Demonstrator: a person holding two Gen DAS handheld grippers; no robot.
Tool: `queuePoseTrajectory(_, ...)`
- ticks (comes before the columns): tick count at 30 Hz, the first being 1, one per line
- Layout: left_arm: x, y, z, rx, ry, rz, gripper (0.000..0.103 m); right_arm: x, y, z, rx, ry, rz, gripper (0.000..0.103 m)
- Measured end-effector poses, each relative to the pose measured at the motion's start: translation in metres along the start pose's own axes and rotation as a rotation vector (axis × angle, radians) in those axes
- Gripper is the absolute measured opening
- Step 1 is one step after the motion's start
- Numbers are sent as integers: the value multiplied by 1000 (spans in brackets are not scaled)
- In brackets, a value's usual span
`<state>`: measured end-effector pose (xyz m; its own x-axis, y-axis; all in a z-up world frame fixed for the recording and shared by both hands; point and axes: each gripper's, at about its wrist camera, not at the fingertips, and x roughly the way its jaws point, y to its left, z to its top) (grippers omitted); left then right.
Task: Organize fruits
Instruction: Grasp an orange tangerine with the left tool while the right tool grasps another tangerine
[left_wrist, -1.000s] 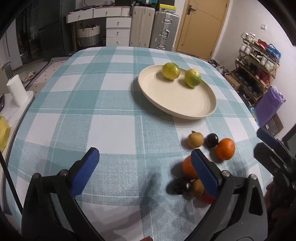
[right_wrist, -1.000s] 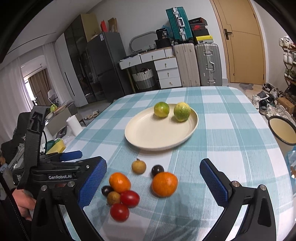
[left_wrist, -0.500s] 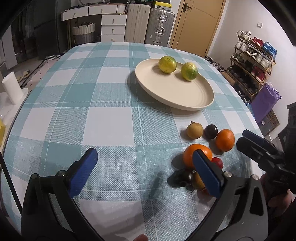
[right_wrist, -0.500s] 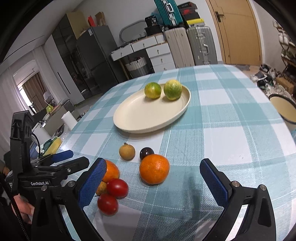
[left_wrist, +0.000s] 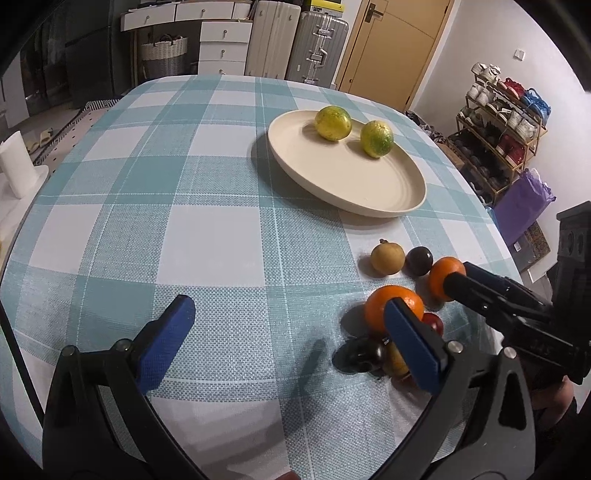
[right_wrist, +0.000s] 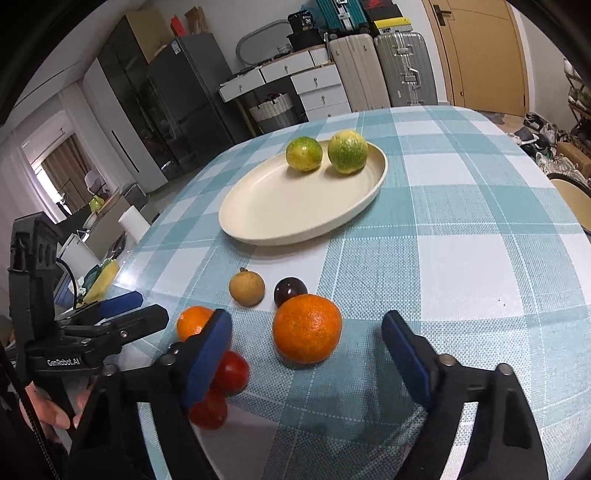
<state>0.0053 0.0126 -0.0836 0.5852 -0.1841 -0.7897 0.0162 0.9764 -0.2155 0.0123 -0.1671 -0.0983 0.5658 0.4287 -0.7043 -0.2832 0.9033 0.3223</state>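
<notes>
Checked teal-and-white tablecloth (right_wrist: 461, 229) covers the table, with suitcases (right_wrist: 384, 70) and white drawers (left_wrist: 221, 40) behind. Cream plate (right_wrist: 280, 210) holds two green-yellow citrus fruits (right_wrist: 304, 153). Near it lie a large orange (right_wrist: 306, 328), a smaller orange (right_wrist: 194, 321), a longan (right_wrist: 246, 288), a dark plum (right_wrist: 290, 290) and cherry tomatoes (right_wrist: 232, 371). Right gripper (right_wrist: 306, 354) is spread wide around the large orange, not touching. Left gripper (left_wrist: 288, 343) hangs spread and empty beside the cluster.

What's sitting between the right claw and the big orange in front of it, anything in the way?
Nothing visible. The right claw is open with the big orange directly ahead between its fingers, bare tablecloth around it. The dark plum sits just behind the orange, toward the plate.
</notes>
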Motion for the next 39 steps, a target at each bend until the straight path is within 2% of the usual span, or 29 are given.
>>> queuePoseTrajectory(2, 1, -1, 1, -3, 4, -9, 102, 1, -1, 0, 5, 5, 3, 73)
queuePoseTrajectory(4, 0, -1, 1, -6, 3, -30, 102, 3, -1, -1, 13, 18, 13, 56)
queuePoseTrajectory(7, -2, -3, 2, -5, -1, -52, 102, 6, -4, -1, 31, 35, 19, 41)
queuePoseTrajectory(11, -4, -9, 4, 4, 3, -89, 102, 5, -12, -2, 83, 38, 85, 40)
queuePoseTrajectory(22, 12, -19, 9, -18, 85, -167, 102, -18, -19, -1, 81, -32, 102, 40)
queuePoseTrajectory(29, 23, -30, 12, 14, 115, -200, 101, -25, -21, -1, 71, -48, 101, 40)
queuePoseTrajectory(32, 26, -35, 15, 29, 118, -216, 95, -27, -20, -2, 60, -52, 108, 40)
queuePoseTrajectory(39, 31, -40, 17, 43, 140, -258, 70, -28, -19, -1, 48, -52, 114, 40)
